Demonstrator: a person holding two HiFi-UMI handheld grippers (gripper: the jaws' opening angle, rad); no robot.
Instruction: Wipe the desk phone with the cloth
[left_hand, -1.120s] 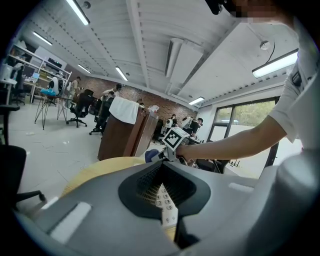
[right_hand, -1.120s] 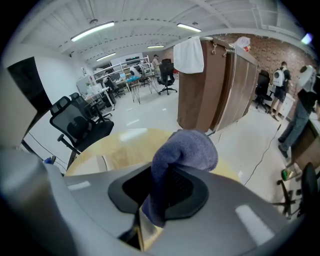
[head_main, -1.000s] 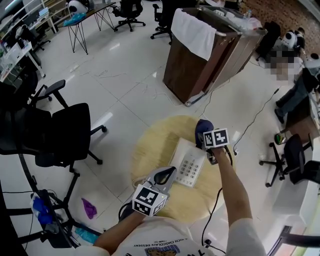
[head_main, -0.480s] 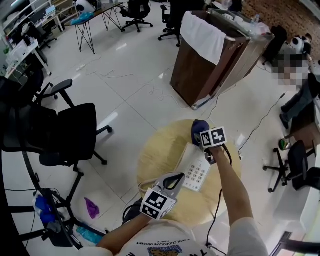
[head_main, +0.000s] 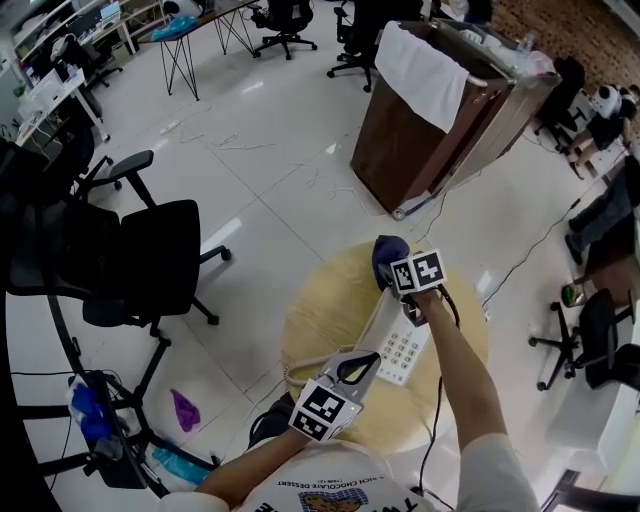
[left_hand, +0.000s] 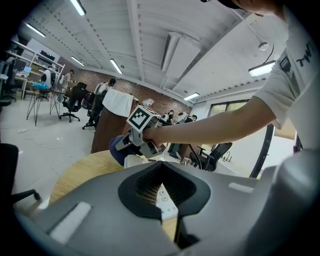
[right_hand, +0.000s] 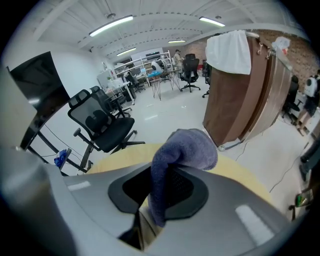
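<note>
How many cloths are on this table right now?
1: the blue cloth, clamped in the right hand-held gripper at the desk phone's far end. The arm may hide others.

Blue cloth (head_main: 388, 251) at white desk phone (head_main: 399, 338)

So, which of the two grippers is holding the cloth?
The right gripper: the blue-grey cloth hangs pinched between its jaws, at the far end of the desk phone. The left gripper has nothing between its jaws.
</note>
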